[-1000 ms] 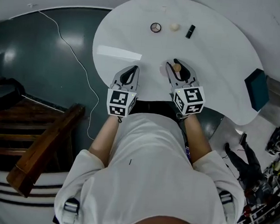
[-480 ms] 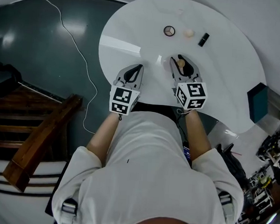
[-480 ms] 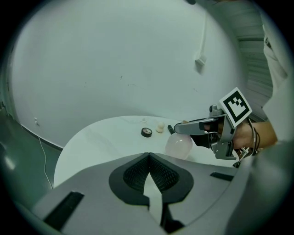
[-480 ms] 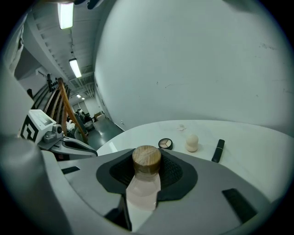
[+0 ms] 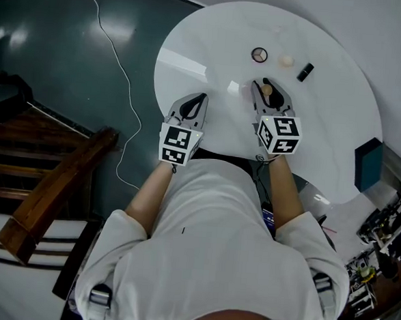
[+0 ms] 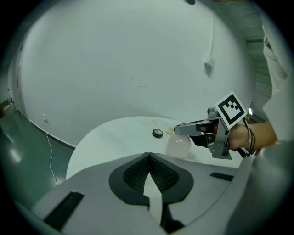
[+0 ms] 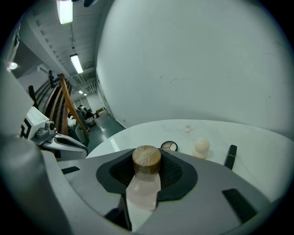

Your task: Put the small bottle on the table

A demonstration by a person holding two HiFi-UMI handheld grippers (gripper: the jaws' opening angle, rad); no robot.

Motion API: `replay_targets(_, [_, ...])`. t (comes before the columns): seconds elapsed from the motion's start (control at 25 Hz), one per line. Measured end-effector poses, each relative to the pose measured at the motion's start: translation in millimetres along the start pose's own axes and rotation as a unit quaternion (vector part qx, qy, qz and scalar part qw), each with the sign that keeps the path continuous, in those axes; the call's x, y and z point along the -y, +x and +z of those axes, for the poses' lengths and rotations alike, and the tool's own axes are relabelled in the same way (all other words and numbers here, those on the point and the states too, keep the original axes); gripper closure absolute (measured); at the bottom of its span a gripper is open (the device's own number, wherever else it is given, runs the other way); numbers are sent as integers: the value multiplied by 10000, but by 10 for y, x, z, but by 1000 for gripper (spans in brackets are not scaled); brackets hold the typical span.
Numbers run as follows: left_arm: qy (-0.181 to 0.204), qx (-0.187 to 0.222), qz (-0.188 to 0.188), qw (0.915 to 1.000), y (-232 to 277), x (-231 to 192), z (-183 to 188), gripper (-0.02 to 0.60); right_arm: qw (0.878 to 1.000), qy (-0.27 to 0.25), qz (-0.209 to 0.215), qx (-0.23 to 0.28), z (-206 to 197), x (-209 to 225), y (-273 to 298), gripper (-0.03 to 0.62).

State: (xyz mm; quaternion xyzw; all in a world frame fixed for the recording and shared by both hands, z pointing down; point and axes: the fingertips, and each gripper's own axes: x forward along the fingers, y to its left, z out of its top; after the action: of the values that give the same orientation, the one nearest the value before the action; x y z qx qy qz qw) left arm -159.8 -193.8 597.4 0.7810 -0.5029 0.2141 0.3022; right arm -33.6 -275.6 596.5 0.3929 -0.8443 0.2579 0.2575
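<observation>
The small bottle [image 7: 146,179] is clear pink with a round wooden cap [image 5: 265,90]. It stands upright between the jaws of my right gripper [image 7: 147,156], which is shut on its neck. In the left gripper view the bottle [image 6: 178,145] hangs low over the white round table [image 5: 319,123]; I cannot tell whether its base touches. My right gripper [image 5: 267,93] is over the table's near middle. Beside it, my left gripper [image 5: 193,104] is shut with nothing in it; its pads [image 6: 138,170] meet.
Farther back on the table lie a round compact [image 5: 259,55], a beige sponge ball [image 5: 285,60] and a black lipstick tube [image 5: 304,72]. A teal box [image 5: 367,163] sits at the right rim. A wooden bench [image 5: 54,193] and a white cable [image 5: 127,82] are on the dark floor at left.
The head view has swung, so the table sits more to the right in it. Both grippers keep their places near the front rim, and the right one still holds the bottle.
</observation>
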Motion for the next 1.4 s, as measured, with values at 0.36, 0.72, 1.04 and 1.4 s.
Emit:
replay_targets(0.36, [-90,11,138,9999,-39,-171,31,569,9999,-103,13,-119,45,-3,154,475])
replay_targets(0.72, [-96,-46,164,9998,-38,-236,9,569,9989,-391,-98,-224,10,-18,199,474])
replay_targets(1.04, [-61,-53,121,9999,-22,-152,-9,569,9986,-435,-131,-253,-74,-23,172,471])
replay_targets(1.4, [20,-58,68,10000,-54,-7,-23,569,9954,-899,-299,-168,-121,-123,150,459])
